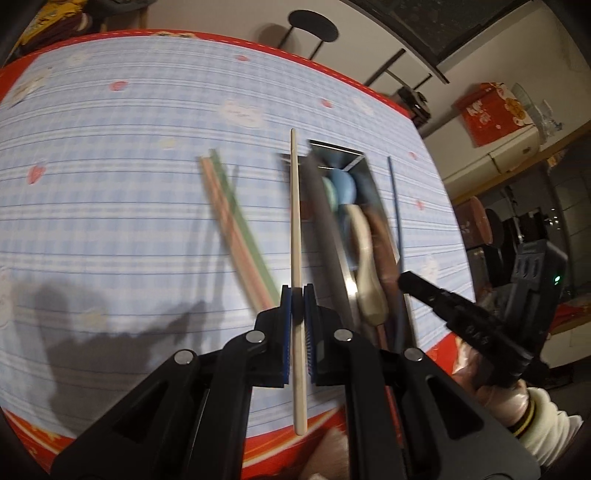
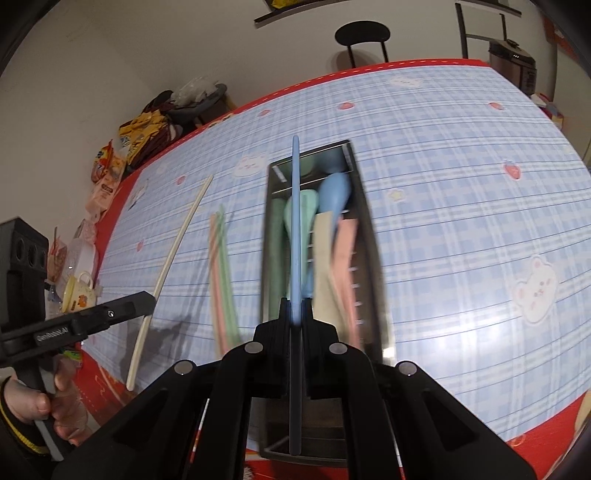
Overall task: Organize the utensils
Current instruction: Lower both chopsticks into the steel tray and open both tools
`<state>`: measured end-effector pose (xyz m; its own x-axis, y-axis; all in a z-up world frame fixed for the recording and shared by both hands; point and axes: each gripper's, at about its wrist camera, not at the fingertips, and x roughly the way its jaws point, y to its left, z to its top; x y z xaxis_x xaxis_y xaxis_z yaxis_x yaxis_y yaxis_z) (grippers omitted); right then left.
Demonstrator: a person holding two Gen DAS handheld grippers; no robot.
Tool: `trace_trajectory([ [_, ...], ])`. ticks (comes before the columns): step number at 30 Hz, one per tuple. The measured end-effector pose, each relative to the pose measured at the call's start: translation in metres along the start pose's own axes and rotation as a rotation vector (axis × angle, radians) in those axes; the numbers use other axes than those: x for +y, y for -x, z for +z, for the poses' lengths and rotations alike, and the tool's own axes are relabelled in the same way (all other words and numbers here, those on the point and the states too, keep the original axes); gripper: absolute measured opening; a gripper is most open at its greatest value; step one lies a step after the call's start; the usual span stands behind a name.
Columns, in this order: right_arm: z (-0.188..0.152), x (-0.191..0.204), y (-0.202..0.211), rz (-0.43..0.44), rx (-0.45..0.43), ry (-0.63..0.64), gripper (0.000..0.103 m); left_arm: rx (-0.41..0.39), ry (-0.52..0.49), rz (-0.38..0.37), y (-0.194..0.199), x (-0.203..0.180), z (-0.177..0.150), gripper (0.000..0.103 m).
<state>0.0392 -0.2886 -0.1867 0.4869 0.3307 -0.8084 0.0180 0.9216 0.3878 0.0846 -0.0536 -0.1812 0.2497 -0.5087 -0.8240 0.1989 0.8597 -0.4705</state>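
Note:
My left gripper [image 1: 296,295] is shut on a cream chopstick [image 1: 295,206], which points away over the blue checked tablecloth. My right gripper [image 2: 295,306] is shut on a blue chopstick [image 2: 295,221], held lengthwise above a steel utensil tray [image 2: 365,210]. In the tray lie a blue spoon [image 2: 334,192], a green spoon [image 2: 306,206], and cream and pink handles. A pink and green chopstick pair [image 2: 221,277] rests on the cloth left of the tray. In the left wrist view the tray [image 1: 364,173] sits just right of the cream chopstick, and the right gripper [image 1: 406,280] shows at the right.
The table has a red border [image 2: 110,387] near me. Snack bags [image 2: 147,129] and a yellow cup [image 2: 77,291] crowd the floor side at left. A black stool [image 2: 362,35] stands beyond the far edge. A hand in a cream sleeve [image 1: 543,417] holds the right tool.

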Motion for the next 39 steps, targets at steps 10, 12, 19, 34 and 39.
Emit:
trace_trajectory([
  [10,-0.002,-0.02,-0.001,-0.04,0.039,0.007,0.006,0.063,-0.011,-0.06,-0.035,-0.043,0.007,0.011],
  [12,-0.002,-0.022,-0.002,-0.039,0.045,0.011,0.006,0.071,-0.009,-0.065,-0.042,-0.048,0.008,0.011],
  [19,0.0,-0.028,-0.005,-0.039,0.057,0.014,0.006,0.093,0.02,-0.077,-0.056,-0.051,0.005,0.011],
  [34,0.006,-0.033,-0.015,-0.028,0.076,-0.013,0.006,0.132,0.06,-0.079,-0.071,-0.046,0.002,0.011],
  [39,0.006,-0.033,-0.016,-0.029,0.081,-0.017,0.007,0.142,0.071,-0.079,-0.075,-0.045,0.001,0.011],
])
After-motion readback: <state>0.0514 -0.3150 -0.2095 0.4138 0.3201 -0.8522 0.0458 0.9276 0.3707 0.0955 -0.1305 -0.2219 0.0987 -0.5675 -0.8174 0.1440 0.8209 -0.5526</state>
